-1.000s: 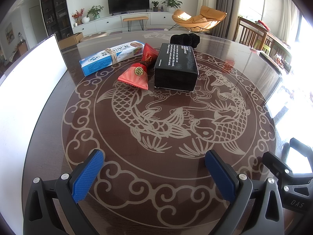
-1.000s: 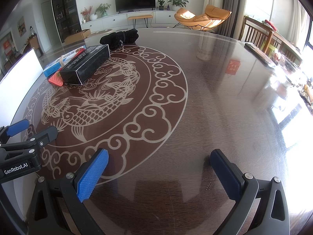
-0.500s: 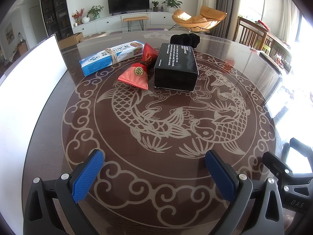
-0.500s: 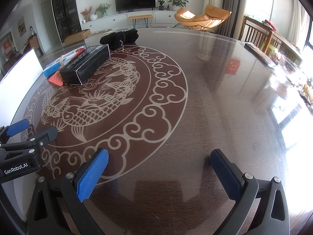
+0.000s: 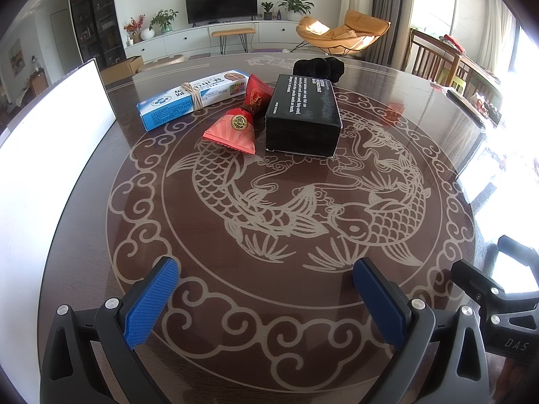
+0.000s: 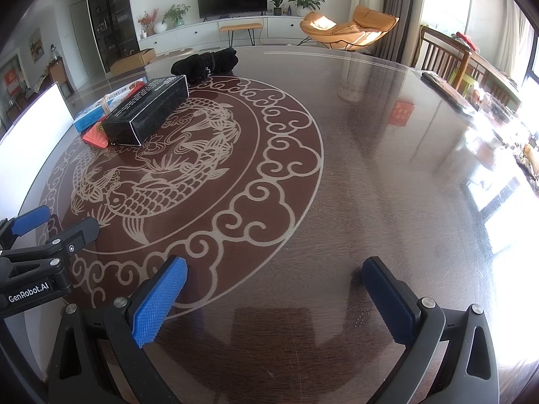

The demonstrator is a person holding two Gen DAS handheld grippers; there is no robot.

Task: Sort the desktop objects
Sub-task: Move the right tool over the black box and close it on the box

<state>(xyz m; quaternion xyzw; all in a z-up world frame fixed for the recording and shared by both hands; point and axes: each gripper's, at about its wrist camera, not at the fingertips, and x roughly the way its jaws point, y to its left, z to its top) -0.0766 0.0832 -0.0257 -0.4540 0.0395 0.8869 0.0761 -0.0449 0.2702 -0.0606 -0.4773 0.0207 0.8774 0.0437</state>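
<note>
Widest of all is the round dark glossy surface (image 5: 421,107) with its pale fish-and-cloud inlay, and at its left edge stands one tall white flat panel (image 5: 50,141), upright, maybe a sorting bin's wall, though I can't tell. All the clutter sits bunched at the far side, well apart from both tools, which reads as a job not yet begun. Count it off: one black rectangular cardboard box with white lettering (image 5: 303,114), lying flat; just beyond it one black crumpled cloth bundle (image 5: 318,69); to the left one long blue-and-white carton tied round with a tan band (image 5: 192,97), angled away; and between carton and box, one red paper packet pinched at the waist with a gold coin seal (image 5: 241,121), its far end right beside the black box. Four things to sort, one of each. Now the tools, two of them: the left tool (image 5: 266,298) hovers low over the near rim, blue pads spread wide, nothing in between; the right tool (image 6: 274,298) sits alongside, likewise released and empty, aimed at bare wood. My guess is both wait spread like that so either can reach in first.
</note>
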